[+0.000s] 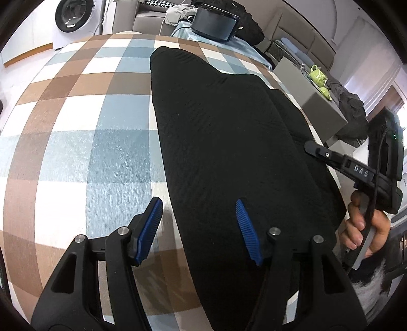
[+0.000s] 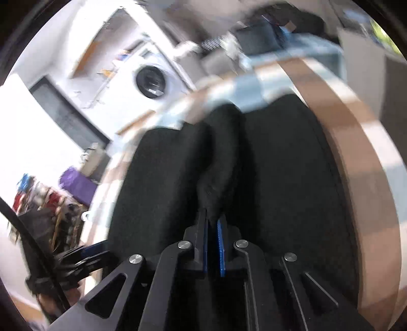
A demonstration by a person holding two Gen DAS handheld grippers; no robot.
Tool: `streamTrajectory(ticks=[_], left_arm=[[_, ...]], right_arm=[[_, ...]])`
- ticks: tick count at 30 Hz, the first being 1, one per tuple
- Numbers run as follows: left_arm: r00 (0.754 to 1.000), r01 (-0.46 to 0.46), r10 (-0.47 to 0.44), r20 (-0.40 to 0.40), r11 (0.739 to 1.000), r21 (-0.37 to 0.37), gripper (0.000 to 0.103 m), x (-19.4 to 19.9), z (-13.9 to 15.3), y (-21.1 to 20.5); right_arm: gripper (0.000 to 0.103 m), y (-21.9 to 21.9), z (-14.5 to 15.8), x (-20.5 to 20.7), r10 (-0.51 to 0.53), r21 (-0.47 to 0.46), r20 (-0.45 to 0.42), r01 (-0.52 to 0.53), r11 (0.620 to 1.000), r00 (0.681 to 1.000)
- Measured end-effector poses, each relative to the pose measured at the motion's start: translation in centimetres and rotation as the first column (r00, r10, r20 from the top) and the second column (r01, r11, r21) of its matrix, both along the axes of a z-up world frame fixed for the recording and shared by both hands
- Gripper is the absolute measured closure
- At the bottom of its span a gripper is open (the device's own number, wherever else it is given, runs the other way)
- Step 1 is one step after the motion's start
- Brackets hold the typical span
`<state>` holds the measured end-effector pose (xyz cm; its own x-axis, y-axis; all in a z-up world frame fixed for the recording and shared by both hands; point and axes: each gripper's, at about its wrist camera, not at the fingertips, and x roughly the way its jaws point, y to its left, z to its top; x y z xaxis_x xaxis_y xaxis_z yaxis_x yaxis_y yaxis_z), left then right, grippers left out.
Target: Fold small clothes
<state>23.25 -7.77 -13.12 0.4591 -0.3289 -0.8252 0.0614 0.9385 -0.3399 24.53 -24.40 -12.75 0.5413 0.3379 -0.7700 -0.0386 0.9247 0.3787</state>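
Black garment (image 1: pixel 229 142) spread on checked worktop (image 1: pixel 76 114). Right hand-held gripper (image 2: pixel 212 229) pinches raised fabric ridge, likely to carry fold over. Left hand-held gripper (image 1: pixel 199 229) half-wide, straddling near edge, gripping nothing.

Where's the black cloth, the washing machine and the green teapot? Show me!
black cloth (image 1: pixel 229 142), left wrist view, middle of the flat fabric
washing machine (image 1: pixel 70 15), left wrist view, its round door
green teapot (image 1: pixel 318 73), left wrist view, its body
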Motion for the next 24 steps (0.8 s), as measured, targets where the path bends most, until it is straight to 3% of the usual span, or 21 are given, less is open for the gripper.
streamTrajectory(ticks=[3,5,8,11,13,15,24], left_arm=[[1.0,0.001,-0.001,-0.007,1.0,0.002,0.046,0.7,-0.3,-0.2],[1.0,0.0,0.0,-0.006,1.0,-0.006,0.046,1.2,-0.5,-0.3],[1.0,-0.011,0.01,-0.006,1.0,-0.028,0.046,2.0,-0.9,-0.4],[0.999,-0.044,0.044,-0.006,0.996,-0.072,0.055,2.5,-1.2,-0.1],[0.998,-0.06,0.06,-0.003,0.995,-0.084,0.072,2.9,-1.4,0.2],[0.998,-0.067,0.068,0.006,0.993,-0.095,0.083,3.1,-1.5,0.5],[0.991,-0.129,0.131,0.017,0.987,-0.097,0.087,2.3,-1.3,3.5]], right_arm=[[0.096,-1.2,-1.0,0.0,-0.076,-0.123,-0.085,0.066,0.99,0.993],[0.094,-2.2,-0.5,-1.0,-0.097,-0.123,-0.08,0.087,0.989,0.992],[0.062,-3.8,0.9,-3.3,-0.116,-0.116,-0.029,0.112,0.987,0.993],[0.061,-4.9,0.4,-4.7,-0.129,-0.129,-0.041,0.123,0.984,0.991],[0.061,-5.2,-0.4,-5.1,-0.123,-0.118,-0.058,0.116,0.986,0.991],[0.062,-4.7,-1.0,-5.6,-0.106,-0.13,-0.073,0.096,0.987,0.992],[0.062,-1.4,-2.0,-6.5,-0.029,-0.139,-0.112,0.013,0.99,0.993]])
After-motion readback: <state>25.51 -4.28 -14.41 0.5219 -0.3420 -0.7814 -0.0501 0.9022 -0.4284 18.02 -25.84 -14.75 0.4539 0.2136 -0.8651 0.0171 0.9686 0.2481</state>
